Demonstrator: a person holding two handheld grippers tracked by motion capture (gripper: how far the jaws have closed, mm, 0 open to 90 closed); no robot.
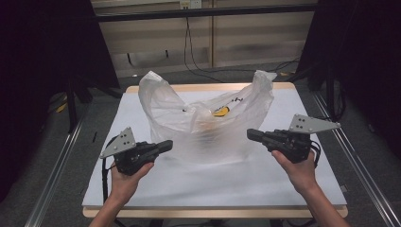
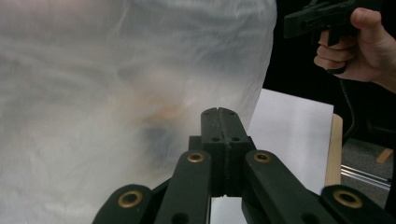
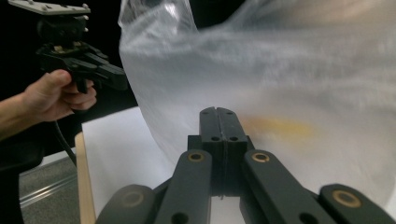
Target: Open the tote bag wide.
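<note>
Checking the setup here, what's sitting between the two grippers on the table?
The translucent plastic bag stands between the left gripper and right gripper, clearest in the high view.

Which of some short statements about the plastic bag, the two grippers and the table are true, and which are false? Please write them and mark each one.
1. The plastic bag stands on the table between the two grippers. True.
2. The left gripper has its jaws wide open. False: in the left gripper view its jaws are pressed together.
3. The right gripper holds a bag handle. False: its jaws are shut on nothing, beside the bag.
4. The bag is translucent white. True.
5. The bag lies flat and folded. False: it stands puffed up, handles raised.
</note>
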